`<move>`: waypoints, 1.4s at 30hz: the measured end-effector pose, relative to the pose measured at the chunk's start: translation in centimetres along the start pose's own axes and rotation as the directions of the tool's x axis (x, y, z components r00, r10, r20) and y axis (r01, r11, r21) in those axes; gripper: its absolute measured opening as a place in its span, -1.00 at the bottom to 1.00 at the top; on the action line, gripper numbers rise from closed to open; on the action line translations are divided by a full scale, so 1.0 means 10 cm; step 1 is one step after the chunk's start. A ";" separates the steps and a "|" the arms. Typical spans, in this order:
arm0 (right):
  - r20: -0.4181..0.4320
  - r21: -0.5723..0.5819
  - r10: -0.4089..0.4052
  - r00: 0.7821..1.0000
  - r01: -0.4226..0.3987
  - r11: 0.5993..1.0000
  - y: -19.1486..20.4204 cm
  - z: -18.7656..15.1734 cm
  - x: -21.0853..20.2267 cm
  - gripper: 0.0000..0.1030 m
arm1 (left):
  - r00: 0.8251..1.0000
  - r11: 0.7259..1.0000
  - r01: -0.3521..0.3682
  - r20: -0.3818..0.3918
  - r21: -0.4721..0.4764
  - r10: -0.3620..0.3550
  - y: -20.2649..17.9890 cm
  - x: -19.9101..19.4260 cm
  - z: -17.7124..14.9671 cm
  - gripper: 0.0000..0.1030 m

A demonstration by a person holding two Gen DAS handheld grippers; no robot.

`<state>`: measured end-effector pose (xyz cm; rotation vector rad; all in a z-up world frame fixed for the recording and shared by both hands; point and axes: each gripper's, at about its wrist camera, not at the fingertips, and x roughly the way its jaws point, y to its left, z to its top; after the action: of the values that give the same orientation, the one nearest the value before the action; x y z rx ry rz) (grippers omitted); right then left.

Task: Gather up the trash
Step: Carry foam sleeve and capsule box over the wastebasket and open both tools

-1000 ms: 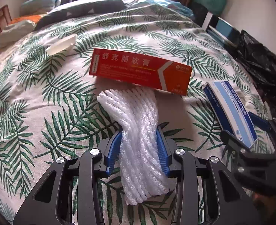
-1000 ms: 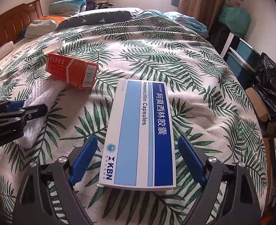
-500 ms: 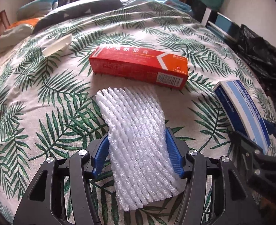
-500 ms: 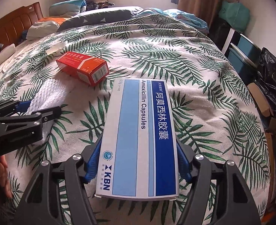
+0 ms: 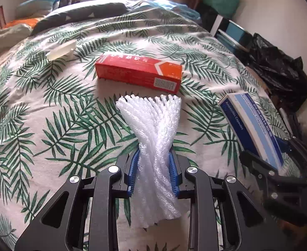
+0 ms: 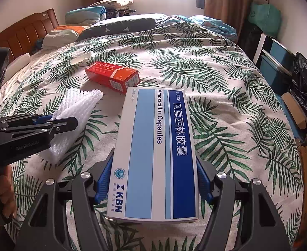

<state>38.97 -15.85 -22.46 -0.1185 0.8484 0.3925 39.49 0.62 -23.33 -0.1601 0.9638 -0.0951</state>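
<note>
My left gripper (image 5: 153, 163) is shut on a white foam fruit net (image 5: 153, 129), pinching its middle, and holds it a little above the leaf-print bedspread (image 5: 49, 125). The net also shows in the right wrist view (image 6: 76, 108). My right gripper (image 6: 153, 177) is shut on a blue and white Amoxicillin capsule box (image 6: 155, 152), lifted off the bed. The box also shows in the left wrist view (image 5: 251, 123). A red carton (image 5: 138, 72) lies on the bed just beyond the net; it also shows in the right wrist view (image 6: 111, 77).
A small clear plastic piece (image 5: 61, 50) lies on the bed at the far left. Pillows (image 6: 82, 27) and a wooden headboard (image 6: 24, 35) are at the far end. A black plastic bag (image 5: 278, 73) and blue bins (image 6: 276, 67) stand beside the bed on the right.
My left gripper closed tighter on the foam net, squeezing its middle, and lifted it. My right gripper closed on the capsule box and raised it off the bed.
</note>
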 end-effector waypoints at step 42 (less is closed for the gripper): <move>-0.134 -0.064 0.148 0.980 -0.157 0.986 1.33 -2.66 -1.94 0.29 | 0.965 0.990 0.094 -0.254 0.109 -0.063 -0.21 -1.81 -3.30 -0.49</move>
<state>3.55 -16.02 -24.75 -0.1493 0.9743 0.5654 2.02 -1.76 -26.85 -0.0758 1.2009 -0.2513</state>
